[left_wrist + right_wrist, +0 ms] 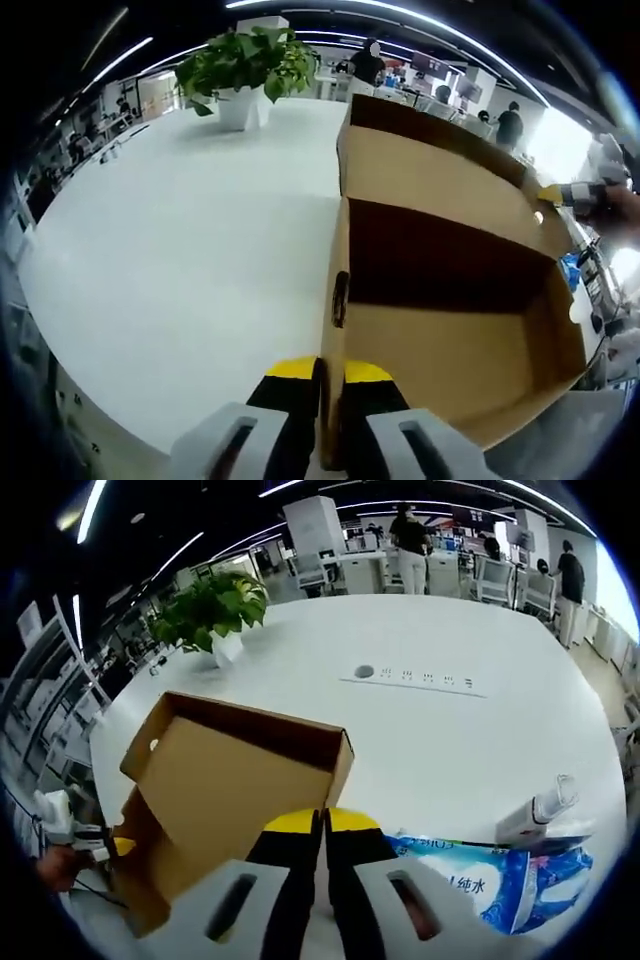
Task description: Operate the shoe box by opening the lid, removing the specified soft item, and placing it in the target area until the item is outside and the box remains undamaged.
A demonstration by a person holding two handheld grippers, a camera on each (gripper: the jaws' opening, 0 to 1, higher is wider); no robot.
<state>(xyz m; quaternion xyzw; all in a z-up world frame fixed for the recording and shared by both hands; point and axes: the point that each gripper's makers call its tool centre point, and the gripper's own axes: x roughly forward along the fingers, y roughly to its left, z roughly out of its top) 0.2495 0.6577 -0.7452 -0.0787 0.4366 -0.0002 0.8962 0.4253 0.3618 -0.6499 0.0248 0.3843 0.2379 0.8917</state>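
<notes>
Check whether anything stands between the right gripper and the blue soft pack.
Nothing visible does. The blue soft pack lies on the white table just right of the right gripper, already outside the open shoe box. The left gripper grips the box's wall.

Your left gripper (332, 385) has two black jaws tipped with yellow bands, each jaw rising from a pale grey moulded base with a long slot cut into it. Your right gripper (323, 835) is built alike: black jaws, yellow tips, grey slotted bases. Seen across from the left gripper view, it shows a yellow tip on a grey body.
</notes>
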